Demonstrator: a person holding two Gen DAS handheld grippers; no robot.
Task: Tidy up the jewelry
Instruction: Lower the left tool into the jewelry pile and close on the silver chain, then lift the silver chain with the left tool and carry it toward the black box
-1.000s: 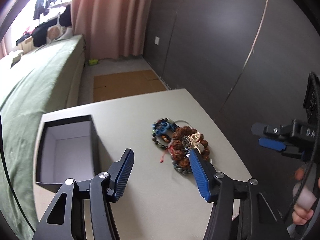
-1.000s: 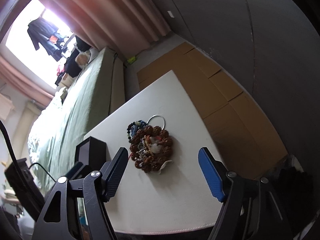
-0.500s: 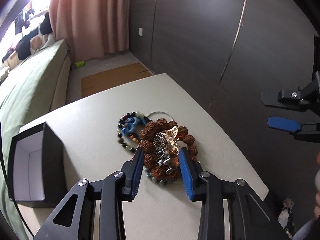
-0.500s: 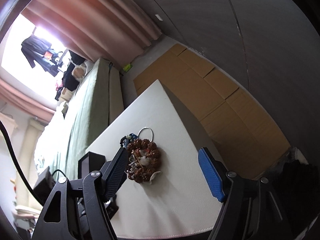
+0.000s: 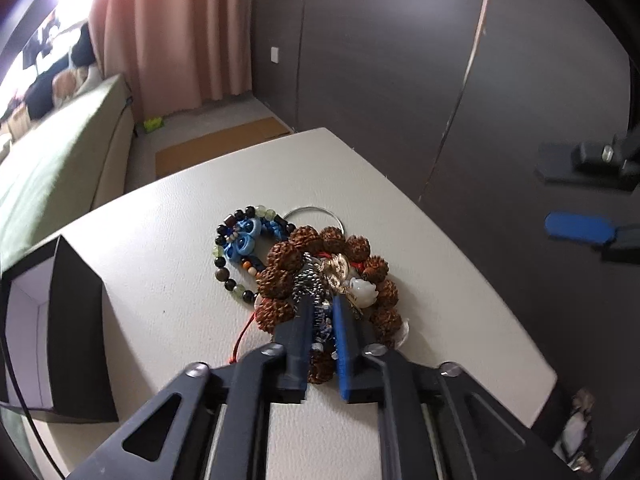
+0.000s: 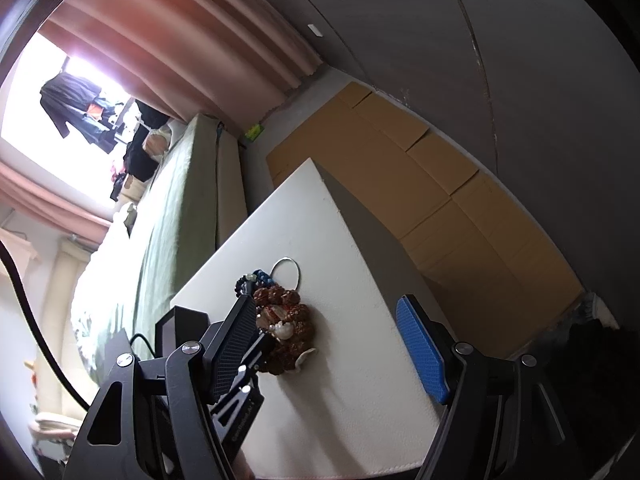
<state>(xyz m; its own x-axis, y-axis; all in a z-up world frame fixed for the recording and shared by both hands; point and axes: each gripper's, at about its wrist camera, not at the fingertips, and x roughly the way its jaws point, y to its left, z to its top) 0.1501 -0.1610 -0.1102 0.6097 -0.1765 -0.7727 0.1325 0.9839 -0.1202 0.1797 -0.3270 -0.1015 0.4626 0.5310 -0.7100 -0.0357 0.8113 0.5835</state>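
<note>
A heap of jewelry lies on the white table (image 5: 168,264): a brown seed-bead bracelet (image 5: 288,256), a blue and dark bead bracelet (image 5: 240,240), a silver ring (image 5: 316,212), a white pendant (image 5: 362,290) and a silver-blue chain (image 5: 310,290). My left gripper (image 5: 322,314) is shut on the silver-blue chain in the heap's middle. A black box with a white inside (image 5: 48,320) stands open at the left. My right gripper (image 6: 328,340) is open, held above the table's right side; the heap (image 6: 284,320) shows past its left finger.
A green bed (image 5: 52,168) runs along the table's far left side. Brown cardboard sheets (image 6: 420,184) lie on the floor past the table. A dark wall (image 5: 400,60) stands close on the right. Pink curtains (image 5: 172,32) hang behind.
My left gripper moved forward onto the heap and closed from wide open to shut on the chain. My right gripper lifted and drew back, staying open.
</note>
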